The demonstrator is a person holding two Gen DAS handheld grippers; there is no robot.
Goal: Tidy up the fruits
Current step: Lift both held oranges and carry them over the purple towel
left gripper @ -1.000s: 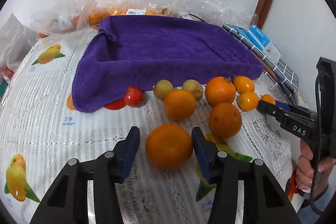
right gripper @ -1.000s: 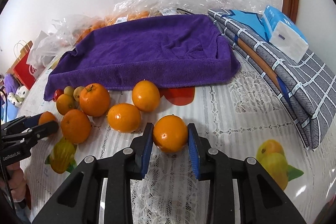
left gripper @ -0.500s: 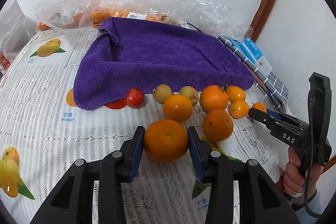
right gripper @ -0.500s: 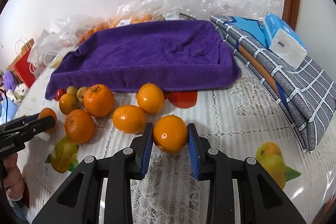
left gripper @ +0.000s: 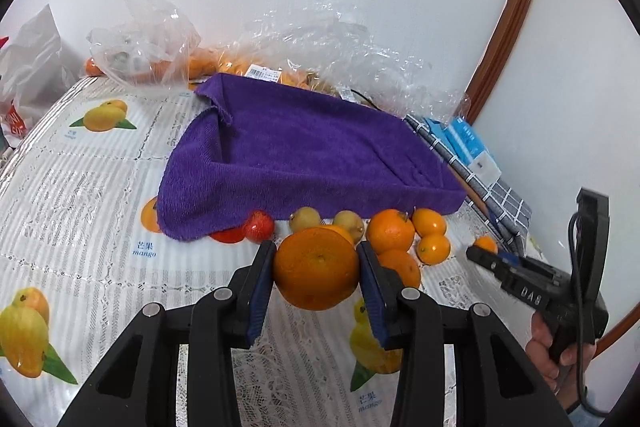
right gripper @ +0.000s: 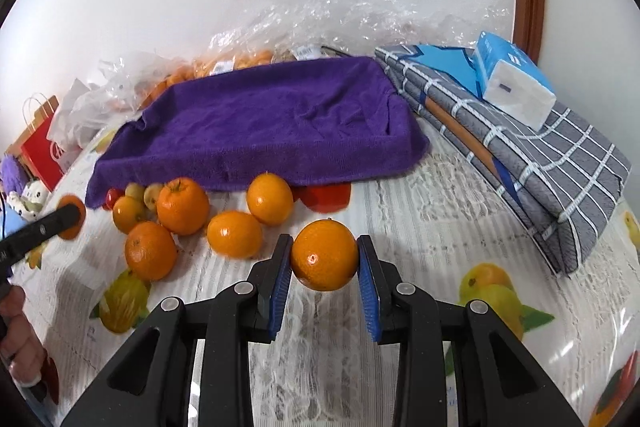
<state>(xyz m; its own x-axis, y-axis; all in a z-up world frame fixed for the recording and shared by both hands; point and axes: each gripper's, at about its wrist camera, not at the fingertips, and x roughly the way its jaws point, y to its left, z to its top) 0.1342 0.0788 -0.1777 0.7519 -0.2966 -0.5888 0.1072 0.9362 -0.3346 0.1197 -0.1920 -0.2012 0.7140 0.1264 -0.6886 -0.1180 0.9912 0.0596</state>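
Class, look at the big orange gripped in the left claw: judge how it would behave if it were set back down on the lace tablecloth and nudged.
The big orange is round, so it would probably roll. Its skin looks smooth and glossy, so it may slip between the left claw pads. It seems firm, keeping its shape under the grip.

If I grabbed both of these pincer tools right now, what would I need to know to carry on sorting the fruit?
Left gripper: its jaws have just closed on a big orange.
Right gripper: shut on a smaller orange.
Loose fruit: several more oranges, two yellowish fruits and a small red fruit lie on the tablecloth along the near edge of the purple towel.
Done: both pieces gripped; nothing lies on the towel yet.
Left: probably set these two down on the towel, then fetch the rest.
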